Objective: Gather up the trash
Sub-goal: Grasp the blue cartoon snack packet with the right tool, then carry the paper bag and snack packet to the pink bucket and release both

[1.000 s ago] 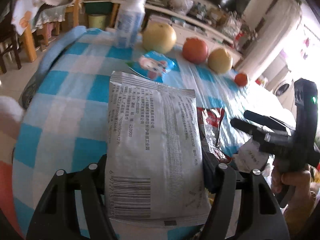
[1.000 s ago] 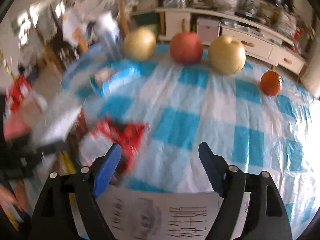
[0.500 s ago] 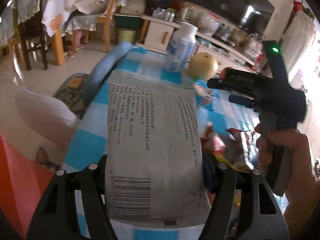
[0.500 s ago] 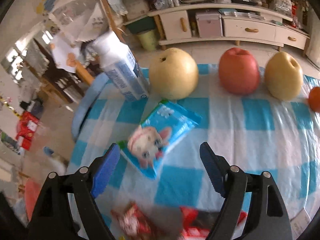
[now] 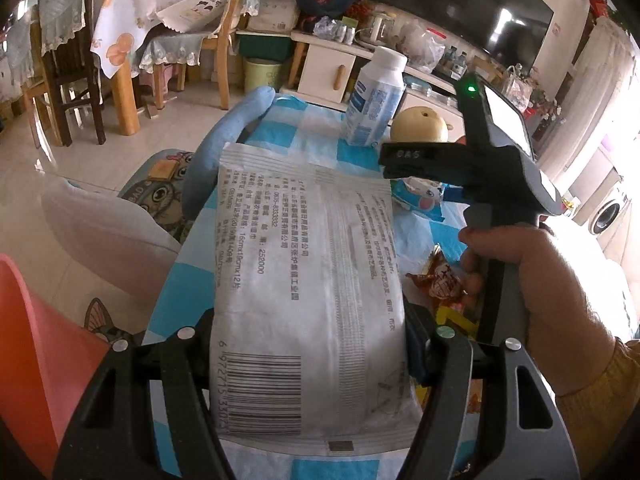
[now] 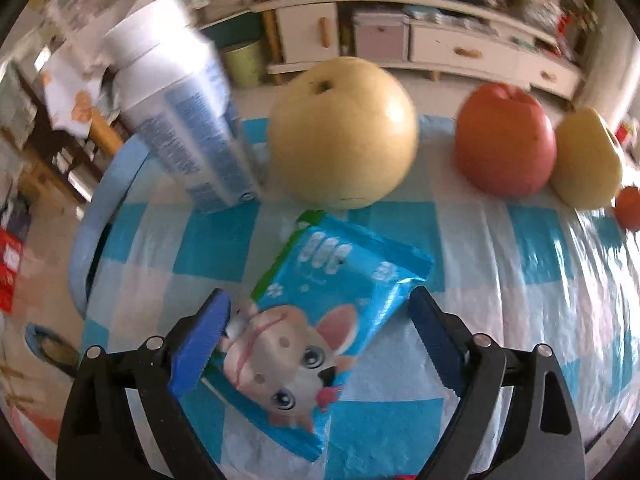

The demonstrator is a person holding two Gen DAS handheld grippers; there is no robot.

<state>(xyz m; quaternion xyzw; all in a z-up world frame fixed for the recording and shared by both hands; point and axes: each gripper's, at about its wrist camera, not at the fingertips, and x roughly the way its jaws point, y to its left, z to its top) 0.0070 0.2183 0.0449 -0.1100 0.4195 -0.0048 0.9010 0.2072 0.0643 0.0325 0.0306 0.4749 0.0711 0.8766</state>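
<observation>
Crinkly blue wrapper (image 6: 332, 320) lies flat on the table (image 6: 520, 280) between the open right gripper (image 6: 320, 344), light and slippery, best pinched across its middle; left gripper (image 5: 308, 344) clamps a grey packet (image 5: 308, 280).

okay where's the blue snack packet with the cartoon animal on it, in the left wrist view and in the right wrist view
Left wrist: the blue snack packet is right of centre, mostly hidden behind the right gripper.
Right wrist: it fills the lower centre, lying between the open jaws.
Shared landmark: the white bottle beside the yellow pear.
</observation>
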